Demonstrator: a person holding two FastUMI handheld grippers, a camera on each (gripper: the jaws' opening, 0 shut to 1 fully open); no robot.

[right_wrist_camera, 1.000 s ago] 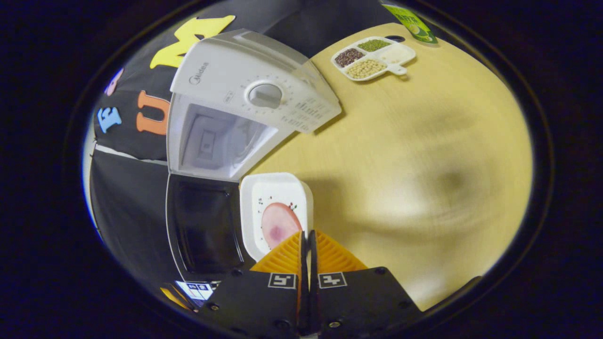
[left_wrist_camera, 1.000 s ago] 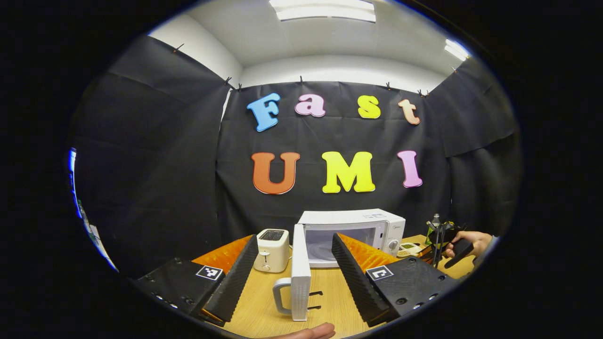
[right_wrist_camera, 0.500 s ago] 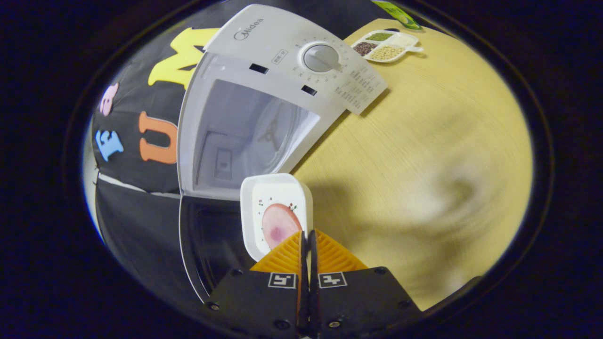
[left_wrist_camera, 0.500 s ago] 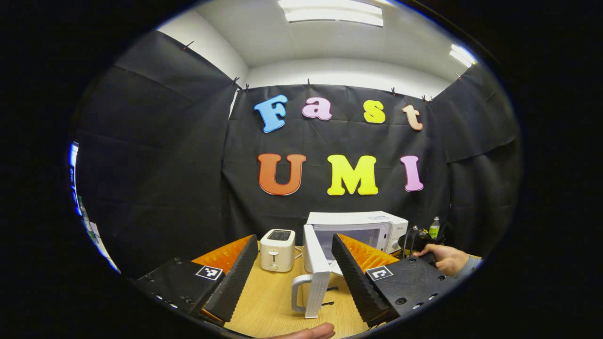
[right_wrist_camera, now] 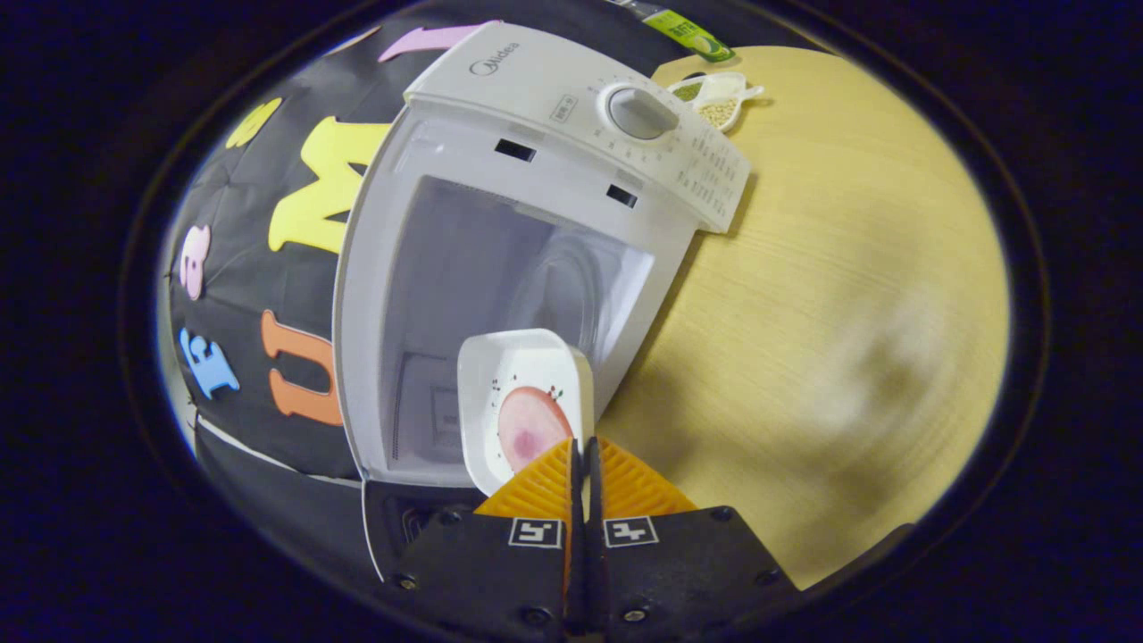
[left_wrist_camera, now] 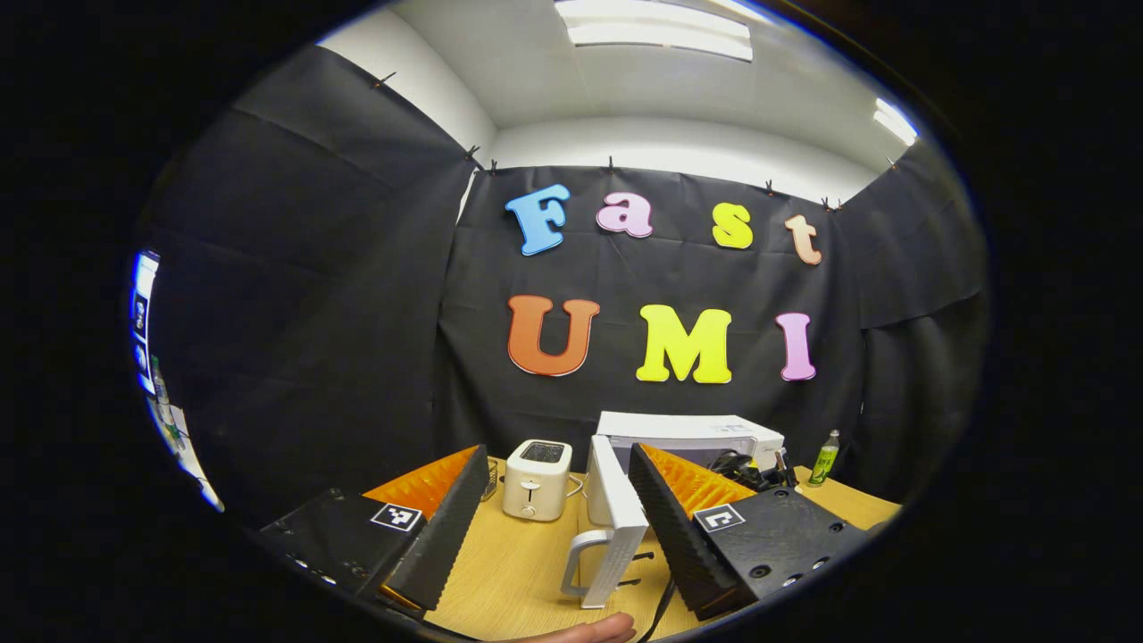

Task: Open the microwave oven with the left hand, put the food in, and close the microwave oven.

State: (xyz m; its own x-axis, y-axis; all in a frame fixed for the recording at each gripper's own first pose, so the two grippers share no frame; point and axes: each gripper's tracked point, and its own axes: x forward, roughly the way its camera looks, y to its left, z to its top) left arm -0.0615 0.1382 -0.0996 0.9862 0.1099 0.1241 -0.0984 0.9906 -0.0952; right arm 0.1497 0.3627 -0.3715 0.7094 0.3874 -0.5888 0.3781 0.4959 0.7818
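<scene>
right hand-held gripper [right_wrist_camera: 580,464] is pinching the near rim of the food tray [right_wrist_camera: 525,404], fingers pressed almost together on that thin edge. tray is a shallow white dish with a pink slice of food [right_wrist_camera: 529,427] on it, hanging just in front of the microwave [right_wrist_camera: 536,205] opening, level with the lower part of the cavity. my read: rigid plastic, light, but held by one edge it will want to droop and the slice can slide, so keep it flat; the rim is the only sensible place to grip. left hand-held gripper [left_wrist_camera: 549,509] is spread wide, holding nothing, sitting back from the microwave with the open door [left_wrist_camera: 612,518] and its handle [left_wrist_camera: 576,558] between the fingers' line of sight, not touching. toaster [left_wrist_camera: 536,478] stands on the table [left_wrist_camera: 500,572] just left of the microwave, bottle [left_wrist_camera: 826,457] to its right.
</scene>
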